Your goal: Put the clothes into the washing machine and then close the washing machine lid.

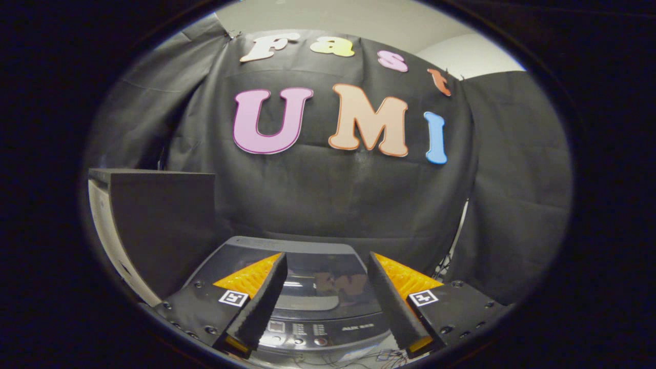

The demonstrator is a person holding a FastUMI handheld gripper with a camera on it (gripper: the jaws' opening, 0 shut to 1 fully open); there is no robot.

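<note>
Two fingers of the tongs are standing spread apart, gripping nothing. Between and just beyond them the washer is sitting with its dark glass lid lying shut, control panel facing the tongs. Beside the washer a dark box is standing.

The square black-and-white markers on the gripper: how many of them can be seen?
2. One marker is on the left finger base, the other marker on the right finger base. The gripper is open above the washing machine lid. Others may be hidden.
</note>
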